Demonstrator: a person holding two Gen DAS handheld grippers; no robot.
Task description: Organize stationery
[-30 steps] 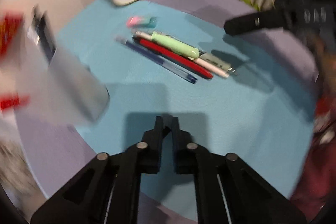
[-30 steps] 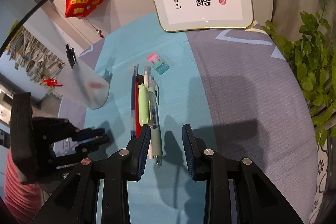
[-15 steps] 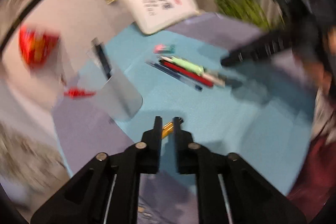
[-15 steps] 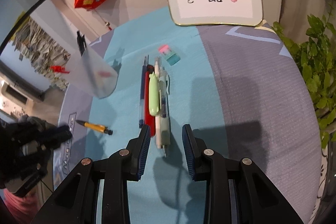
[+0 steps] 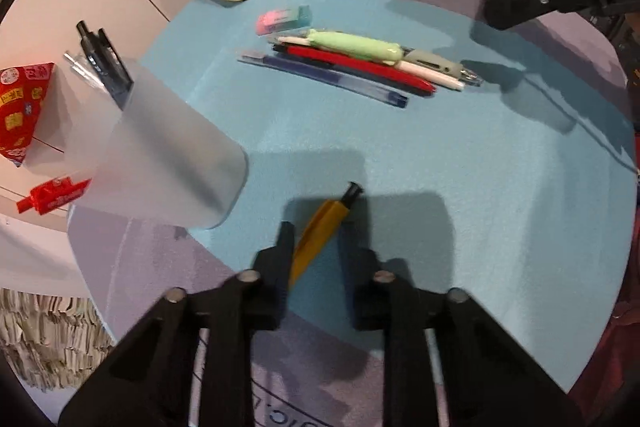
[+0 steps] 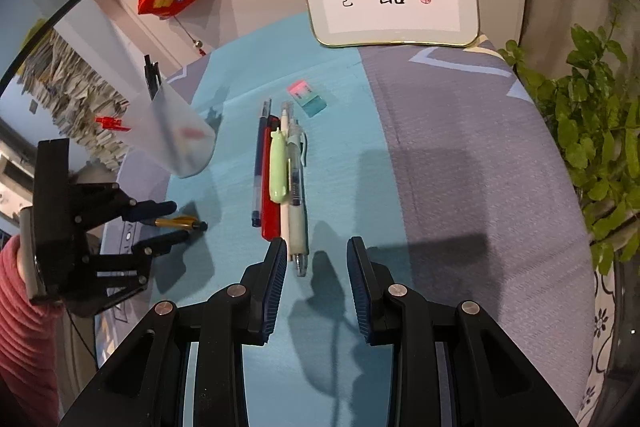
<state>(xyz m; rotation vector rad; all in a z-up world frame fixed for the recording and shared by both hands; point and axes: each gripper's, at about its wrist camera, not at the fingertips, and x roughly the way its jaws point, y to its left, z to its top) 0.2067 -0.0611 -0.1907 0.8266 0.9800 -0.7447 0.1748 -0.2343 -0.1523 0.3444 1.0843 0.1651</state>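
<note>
Left gripper (image 5: 318, 239) closing astride yellow pen (image 5: 320, 229) lying near cup (image 5: 160, 155), not yet gripped. Right gripper (image 6: 316, 255) parted, empty. Advise centring on barrel before clamping, then lifting level.

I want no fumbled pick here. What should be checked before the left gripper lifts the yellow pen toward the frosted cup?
1. Yellow pen lies between the left gripper jaws: ok.
2. Jaws closing, pads pressing on the pen: not ok yet, gaps show on both sides.
3. Frosted cup upright with room left beside the black pen in it: ok.
4. Right gripper open and empty, away from the cup: ok.
5. Row of pens and eraser off the pen-to-cup path: ok.
</note>
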